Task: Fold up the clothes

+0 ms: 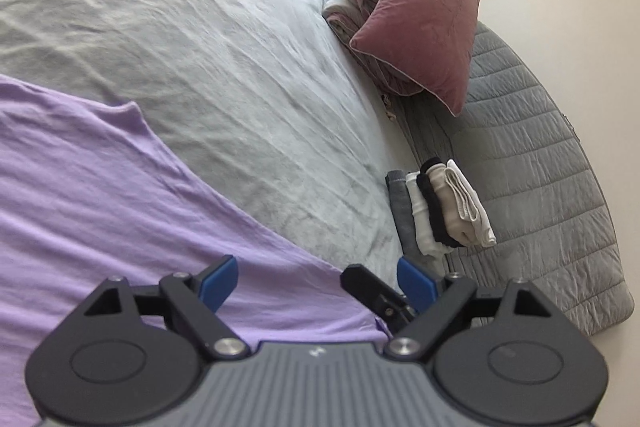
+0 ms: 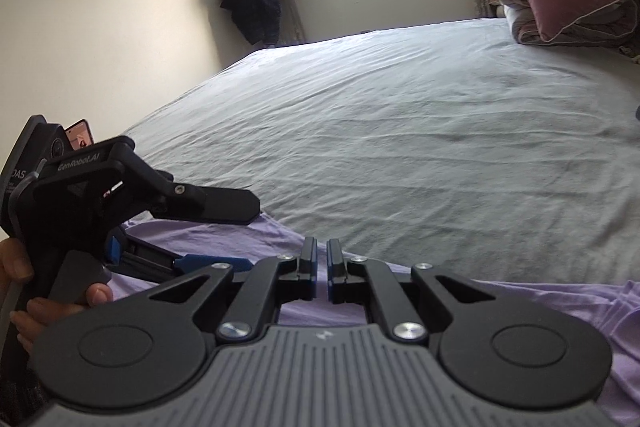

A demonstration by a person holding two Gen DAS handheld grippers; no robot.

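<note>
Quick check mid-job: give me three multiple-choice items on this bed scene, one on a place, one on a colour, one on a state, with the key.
1. Where is the stack of folded clothes?
A. On the grey quilt's edge
B. On the windowsill
C. On the pink pillow

2. What colour is the garment under the tongs?
A. Red
B. Lilac
C. Black

3. How do the right tongs stand?
A. Wide open
B. Shut on the pillow
C. Shut, nothing between

Key: 1 A, the stack rests between quilt and sheet. 2 B, lilac cloth spreads beneath both tongs. 3 C, the pads nearly meet above the cloth.
</note>
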